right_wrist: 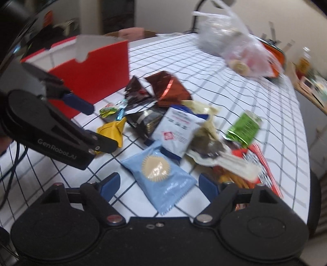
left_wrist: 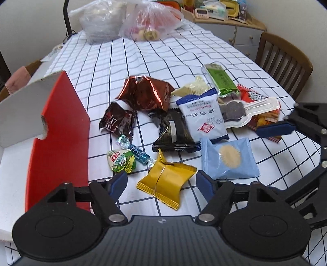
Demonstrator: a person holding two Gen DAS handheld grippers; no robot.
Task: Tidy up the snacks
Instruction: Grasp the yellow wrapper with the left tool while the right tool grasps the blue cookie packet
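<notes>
1. Between your left gripper's (left_wrist: 160, 184) spread blue fingers (left_wrist: 117, 183) lies a yellow snack packet (left_wrist: 166, 185); the jaws are parted and grip nothing.
2. Your right gripper (right_wrist: 158, 184) is likewise released, its fingers flanking a light blue cookie packet (right_wrist: 161, 178) on the checked tablecloth (left_wrist: 143, 57).
3. Just left of the yellow packet you have a green-and-white candy (left_wrist: 121, 161) and a blue twist-wrapped candy (left_wrist: 139, 154).
4. Farther in, the pile holds a black packet (left_wrist: 173, 133), a white-and-blue sachet (left_wrist: 203, 116), a dark brown packet (left_wrist: 118, 120) and a copper foil bag (left_wrist: 146, 93).
5. A green bar (left_wrist: 221, 79) lies near the far right of the pile.
6. On your left stands a red-and-white cardboard box (left_wrist: 63, 122).
7. Farthest off sit two plastic bags (left_wrist: 126, 18).
</notes>
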